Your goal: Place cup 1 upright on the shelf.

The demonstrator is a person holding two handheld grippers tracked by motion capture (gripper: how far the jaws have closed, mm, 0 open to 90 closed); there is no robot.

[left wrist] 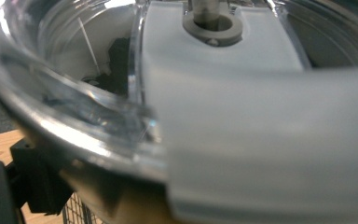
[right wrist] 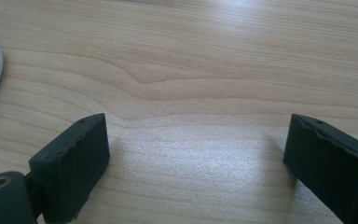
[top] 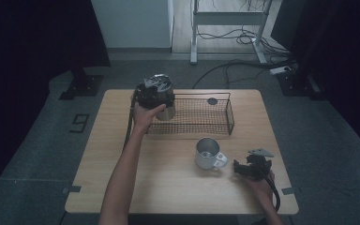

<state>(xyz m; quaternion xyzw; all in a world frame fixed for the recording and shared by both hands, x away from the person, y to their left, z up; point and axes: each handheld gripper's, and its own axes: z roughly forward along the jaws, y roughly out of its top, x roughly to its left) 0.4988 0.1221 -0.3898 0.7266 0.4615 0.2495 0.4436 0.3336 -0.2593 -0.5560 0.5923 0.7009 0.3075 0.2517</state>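
Now | left tool (top: 155,96) clamped wide on a steel cup (top: 165,101), held over the left end of the wire basket (top: 201,115) | right tool (top: 251,168) resting on the surface (top: 168,183), jaws apart, nothing between | 1 mug (top: 208,153) stands beside it

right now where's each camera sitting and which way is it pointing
High view: above the person's side, looking forward and down on the table; both forearms, left gripper on a metal cup at the wire basket, right gripper by the mug.
Left gripper view: on the left gripper, pressed up against the cup's rim.
Right gripper view: on the right gripper, looking down at bare table between open jaws.
Shared: high and left gripper views both show the metal cup.
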